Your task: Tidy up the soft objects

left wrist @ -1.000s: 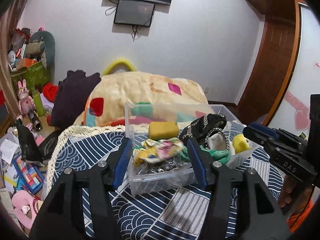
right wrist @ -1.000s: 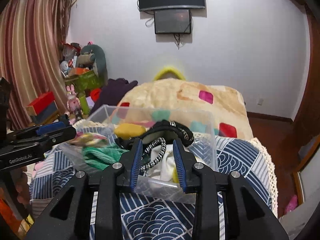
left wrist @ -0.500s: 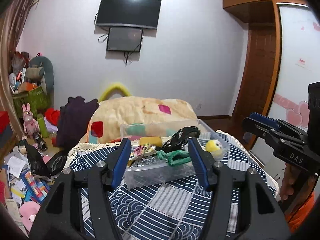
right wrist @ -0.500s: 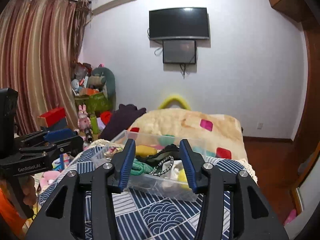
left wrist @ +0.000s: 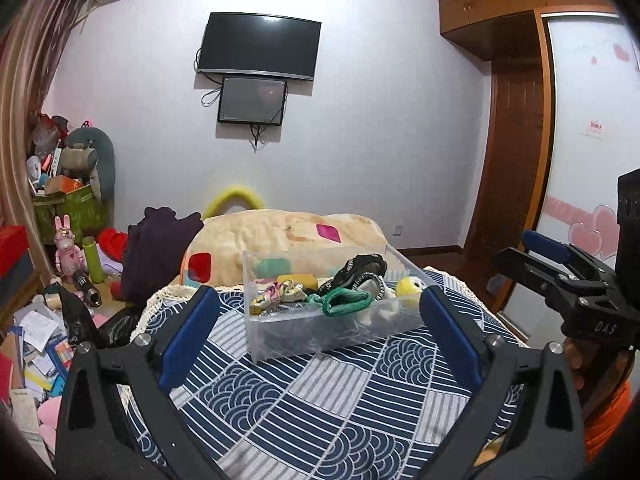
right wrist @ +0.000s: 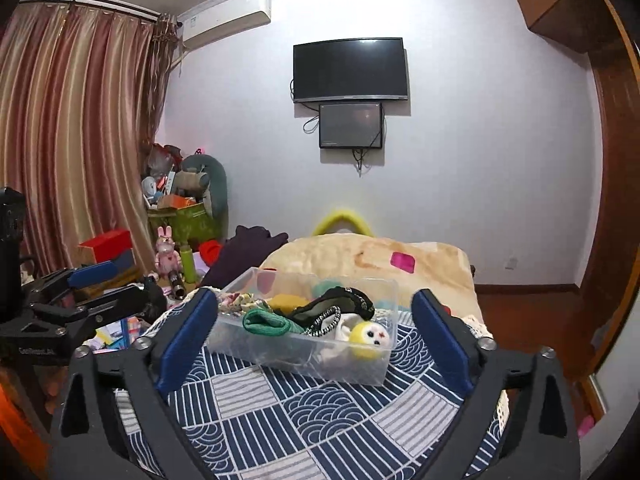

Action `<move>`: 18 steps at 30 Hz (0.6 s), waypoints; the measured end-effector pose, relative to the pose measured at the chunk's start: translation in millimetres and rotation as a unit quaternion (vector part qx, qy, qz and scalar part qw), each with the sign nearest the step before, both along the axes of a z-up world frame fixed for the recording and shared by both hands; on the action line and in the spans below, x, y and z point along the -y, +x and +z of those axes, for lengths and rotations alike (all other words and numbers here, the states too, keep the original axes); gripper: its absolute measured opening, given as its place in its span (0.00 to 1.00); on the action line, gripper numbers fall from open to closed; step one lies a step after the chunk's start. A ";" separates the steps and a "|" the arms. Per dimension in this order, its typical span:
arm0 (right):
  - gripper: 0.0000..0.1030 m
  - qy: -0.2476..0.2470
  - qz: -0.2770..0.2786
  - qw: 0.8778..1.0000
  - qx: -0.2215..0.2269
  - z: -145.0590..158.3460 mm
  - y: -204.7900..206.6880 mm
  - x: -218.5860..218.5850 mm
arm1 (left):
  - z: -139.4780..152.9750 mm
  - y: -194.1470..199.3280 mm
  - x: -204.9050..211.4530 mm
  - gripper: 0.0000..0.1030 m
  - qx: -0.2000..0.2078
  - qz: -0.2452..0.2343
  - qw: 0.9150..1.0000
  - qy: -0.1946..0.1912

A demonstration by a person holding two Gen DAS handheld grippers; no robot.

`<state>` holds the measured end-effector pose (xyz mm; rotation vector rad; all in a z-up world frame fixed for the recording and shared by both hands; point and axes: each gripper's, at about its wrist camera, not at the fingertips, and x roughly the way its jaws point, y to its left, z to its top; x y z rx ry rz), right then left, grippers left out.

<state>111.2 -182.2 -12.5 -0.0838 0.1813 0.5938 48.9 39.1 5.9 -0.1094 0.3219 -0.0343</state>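
A clear plastic bin [left wrist: 280,332] stands on the blue patterned cloth [left wrist: 320,400] and holds soft things: a green knit piece [left wrist: 346,302], a floral cloth [left wrist: 276,294], a yellow sponge [left wrist: 300,280], a black strap item [left wrist: 362,266] and a yellow plush ball [left wrist: 408,286]. The bin also shows in the right wrist view [right wrist: 304,356], with the plush ball [right wrist: 368,338] at its near right. My left gripper [left wrist: 320,340] is open and empty, well back from the bin. My right gripper [right wrist: 314,344] is open and empty, also back from it.
A cream blanket with coloured patches [left wrist: 288,232] lies behind the bin. A dark purple garment [left wrist: 156,248] sits at its left. Toys, boxes and papers [left wrist: 36,344] clutter the floor on the left. A wardrobe [left wrist: 516,160] stands at right.
Both grippers have pulled back and up from the bin and opened wide. The right jaws, narrow over the bin's contents a second ago, now stand far apart and hold nothing.
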 end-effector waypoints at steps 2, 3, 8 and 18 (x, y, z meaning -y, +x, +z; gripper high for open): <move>0.99 0.001 0.000 1.000 0.005 -1.7 -3.4 1.3 | -1.9 -4.1 1.3 0.99 0.002 -0.003 1.000 -0.003; 0.99 0.001 0.000 1.000 0.007 -2.3 -4.6 1.8 | -2.7 -6.0 2.0 0.99 0.003 -0.003 1.000 -0.001; 1.00 0.006 0.003 1.000 0.007 -6.1 -9.7 3.6 | -5.4 -14.2 7.9 0.99 0.013 0.007 1.000 0.010; 1.00 0.012 0.004 1.000 0.002 -11.2 -14.6 7.2 | -7.4 -22.0 7.2 1.00 0.022 0.005 1.000 0.001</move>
